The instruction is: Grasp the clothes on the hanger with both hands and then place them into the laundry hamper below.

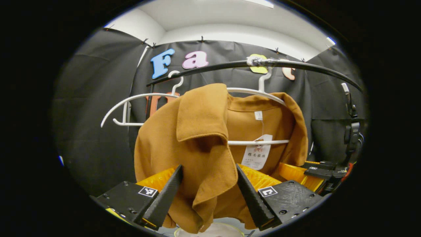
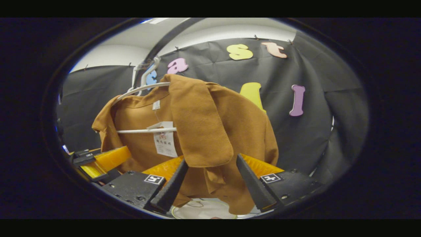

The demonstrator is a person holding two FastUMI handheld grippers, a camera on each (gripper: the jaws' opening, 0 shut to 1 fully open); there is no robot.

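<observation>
A brown coat (image 1: pixel 210 144) hangs mid-frame on a white hanger (image 1: pixel 260 93). Both grippers — left gripper (image 1: pixel 209 189), right gripper (image 2: pixel 210 184) — stand spread, cloth between their fingers, unpinched.

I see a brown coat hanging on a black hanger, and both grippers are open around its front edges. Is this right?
Not quite: the hanger is white, not black; the left gripper view shows it hooked on the dark rail. The rest holds: the brown coat hangs on it, and the left gripper and right gripper are both open with coat fabric between their fingers.
</observation>
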